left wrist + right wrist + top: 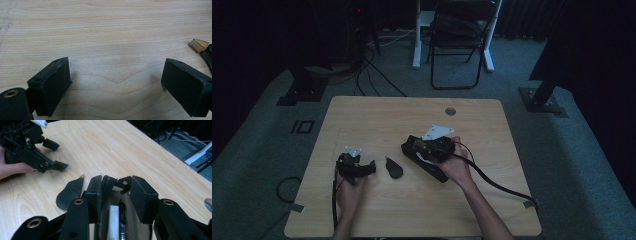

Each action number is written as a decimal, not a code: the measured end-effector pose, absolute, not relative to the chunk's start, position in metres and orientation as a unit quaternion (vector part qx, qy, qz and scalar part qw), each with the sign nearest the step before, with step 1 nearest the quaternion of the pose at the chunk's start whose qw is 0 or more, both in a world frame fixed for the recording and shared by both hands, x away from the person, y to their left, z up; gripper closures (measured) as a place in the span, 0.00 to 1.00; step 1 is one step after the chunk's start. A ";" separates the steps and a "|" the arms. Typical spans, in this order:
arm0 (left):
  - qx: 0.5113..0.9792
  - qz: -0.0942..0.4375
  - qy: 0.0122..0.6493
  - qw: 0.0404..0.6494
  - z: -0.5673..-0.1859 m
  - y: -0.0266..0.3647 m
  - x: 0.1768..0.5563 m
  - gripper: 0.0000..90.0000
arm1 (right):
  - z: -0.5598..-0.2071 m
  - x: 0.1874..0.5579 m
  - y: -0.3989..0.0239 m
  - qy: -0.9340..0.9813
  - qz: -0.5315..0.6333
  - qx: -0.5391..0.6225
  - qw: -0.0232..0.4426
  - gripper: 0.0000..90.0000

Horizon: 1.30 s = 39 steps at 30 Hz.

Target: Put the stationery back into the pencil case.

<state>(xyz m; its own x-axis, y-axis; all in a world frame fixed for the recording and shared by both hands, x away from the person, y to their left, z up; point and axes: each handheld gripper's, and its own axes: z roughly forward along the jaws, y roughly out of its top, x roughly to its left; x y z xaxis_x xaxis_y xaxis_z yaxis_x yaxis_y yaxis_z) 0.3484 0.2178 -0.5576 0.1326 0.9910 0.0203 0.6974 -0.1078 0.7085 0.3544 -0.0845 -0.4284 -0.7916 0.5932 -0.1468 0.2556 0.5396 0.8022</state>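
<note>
Bench (pixel 377 210): light wood, carries all items.
Black case (pixel 428 159): right of centre, open-topped w/ a silver pen inside; my right gripper (pixel 116 195) sits over it, fingers astride one wall, partly closed; can't tell if pinching.
Left gripper (pixel 115 80): fingers wide apart, nothing btwn, low over bare wood.
Black pick-shaped piece (pixel 394 168): flat, btwn both grippers.

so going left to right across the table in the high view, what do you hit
left gripper with open black jaws in the person's left hand → small flat black teardrop-shaped piece lying on the light wooden table → long black case → right gripper in the right hand, over the case
</note>
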 end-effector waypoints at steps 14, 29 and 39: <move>0.698 0.260 0.605 0.283 -0.558 0.218 0.348 0.10 | -0.444 0.348 -0.069 0.861 0.414 0.237 0.176 0.68; 0.698 0.260 0.605 0.282 -0.558 0.218 0.348 0.10 | -0.438 0.347 -0.046 0.866 0.414 0.218 0.176 0.68; 0.698 0.260 0.605 0.282 -0.558 0.218 0.348 0.10 | -0.456 0.347 -0.035 0.870 0.407 0.225 0.163 0.65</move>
